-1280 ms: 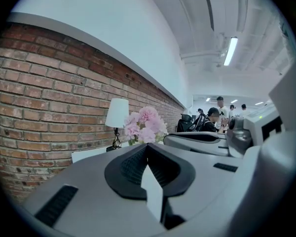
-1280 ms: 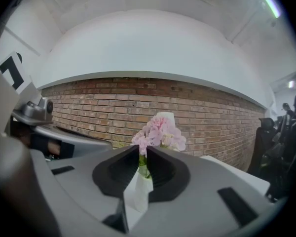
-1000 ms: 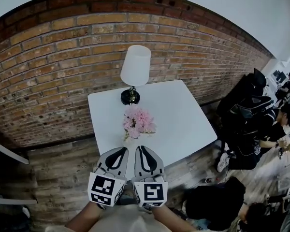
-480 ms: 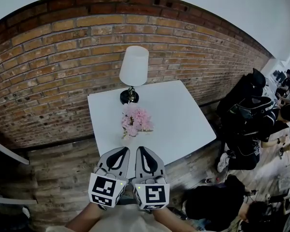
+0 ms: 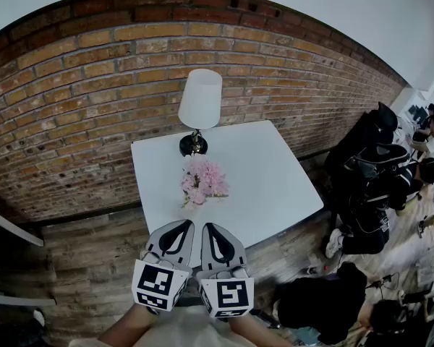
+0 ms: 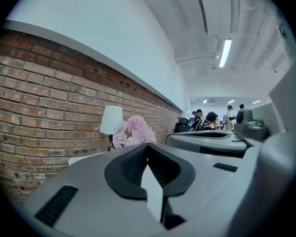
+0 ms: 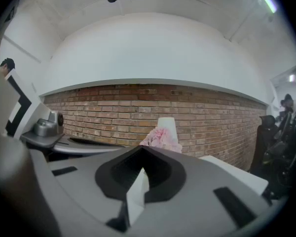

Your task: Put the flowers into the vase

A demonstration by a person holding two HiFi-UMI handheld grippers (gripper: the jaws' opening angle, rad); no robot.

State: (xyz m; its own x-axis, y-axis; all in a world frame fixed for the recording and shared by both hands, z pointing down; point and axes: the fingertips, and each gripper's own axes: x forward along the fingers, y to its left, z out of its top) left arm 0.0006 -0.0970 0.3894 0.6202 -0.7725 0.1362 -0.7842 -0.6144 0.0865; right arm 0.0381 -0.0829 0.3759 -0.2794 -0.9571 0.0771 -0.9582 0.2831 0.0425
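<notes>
**Flowers standing in the vase, both grippers hanging back empty**

The pink flowers (image 5: 202, 180) are sitting bunched in a small pale vase (image 5: 190, 210), just left of centre in the head view, on the near part of the white table (image 5: 275, 172). The vase is too small to read closely, but the bunch is looking upright. Above it in the frame, a white-shaded lamp (image 5: 201, 98) is standing by the brick wall.

Judging from this, the placing seems as good as done, and the step in hand is finishing cleanly. That is calling for level, unhurried hands, no sweep toward the blooms or the table's edge, and a look at whether the vase is standing firm.

The left gripper (image 5: 182, 224) and the right gripper (image 5: 211, 226) are hanging side by side at lower centre. They are just below the vase in the frame and are not touching it. In both gripper views the flowers are showing ahead, above the jaw tips. The left gripper's jaws are resting together on nothing. The right gripper's jaws have just been closing and are now clenched, with nothing between them.
</notes>
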